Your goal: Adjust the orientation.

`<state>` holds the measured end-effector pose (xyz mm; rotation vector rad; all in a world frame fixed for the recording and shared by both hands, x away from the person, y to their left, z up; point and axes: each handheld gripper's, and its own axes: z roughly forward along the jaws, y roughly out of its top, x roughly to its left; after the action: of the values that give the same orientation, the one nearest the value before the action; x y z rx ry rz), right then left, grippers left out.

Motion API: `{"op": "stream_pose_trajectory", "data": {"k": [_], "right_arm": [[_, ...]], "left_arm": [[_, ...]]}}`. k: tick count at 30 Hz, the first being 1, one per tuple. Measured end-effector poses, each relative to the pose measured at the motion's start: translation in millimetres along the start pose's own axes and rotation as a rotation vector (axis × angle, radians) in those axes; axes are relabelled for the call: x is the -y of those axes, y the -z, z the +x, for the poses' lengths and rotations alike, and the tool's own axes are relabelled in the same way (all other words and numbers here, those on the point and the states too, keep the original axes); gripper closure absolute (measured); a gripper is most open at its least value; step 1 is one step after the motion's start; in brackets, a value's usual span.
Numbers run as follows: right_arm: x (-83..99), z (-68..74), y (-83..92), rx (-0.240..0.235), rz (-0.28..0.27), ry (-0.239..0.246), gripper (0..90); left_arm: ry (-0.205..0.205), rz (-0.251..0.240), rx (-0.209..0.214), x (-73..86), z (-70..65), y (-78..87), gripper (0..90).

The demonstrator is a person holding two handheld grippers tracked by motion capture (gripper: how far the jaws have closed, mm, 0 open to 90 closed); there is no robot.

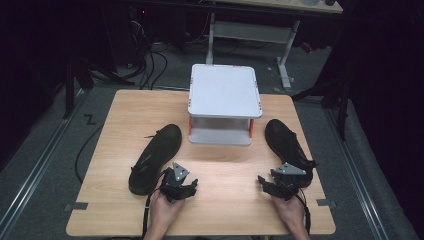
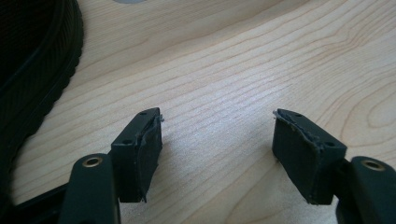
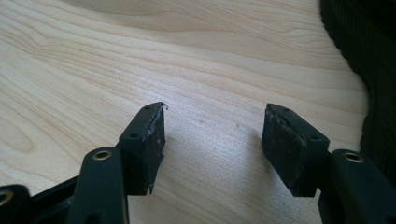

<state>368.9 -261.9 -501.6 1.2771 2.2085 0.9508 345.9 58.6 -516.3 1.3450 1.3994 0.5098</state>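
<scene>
Two black shoes lie on the wooden table [image 1: 225, 170]. The left shoe [image 1: 155, 157] lies slanted at the left, the right shoe [image 1: 287, 147] at the right. My left gripper [image 1: 179, 189] rests near the front edge, just right of the left shoe's heel, open with only bare wood between its jaws [image 2: 217, 135]. The shoe's ribbed sole [image 2: 32, 70] shows at the left of the left gripper view. My right gripper [image 1: 277, 187] sits by the right shoe's heel, open and empty [image 3: 212, 130]. That shoe's black edge [image 3: 369, 70] runs along the right of the right gripper view.
A white two-level stand [image 1: 224, 92] with orange posts sits at the table's back middle, between the shoe toes. A lower shelf [image 1: 220, 136] lies under its top plate. Bare wood stretches between the two grippers. Cables and a desk frame lie on the floor beyond.
</scene>
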Motion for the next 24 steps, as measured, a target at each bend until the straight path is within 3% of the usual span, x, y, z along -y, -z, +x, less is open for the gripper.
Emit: {"op": "stream_pose_trajectory", "data": {"k": [16,20,24], "right_arm": [[0.0,0.3,0.1,-0.008,0.004,0.003,37.0],[0.0,0.4,0.0,-0.010,0.004,0.004,36.5],[0.2,0.3,0.1,-0.012,0.004,0.008,35.9]], "left_arm": [[0.001,0.043,0.012,-3.0,-1.8,2.4,37.7],[0.023,0.062,0.031,-5.3,-5.1,9.5,38.8],[0.008,0.060,0.051,-8.8,-9.3,21.7,38.9]]}}
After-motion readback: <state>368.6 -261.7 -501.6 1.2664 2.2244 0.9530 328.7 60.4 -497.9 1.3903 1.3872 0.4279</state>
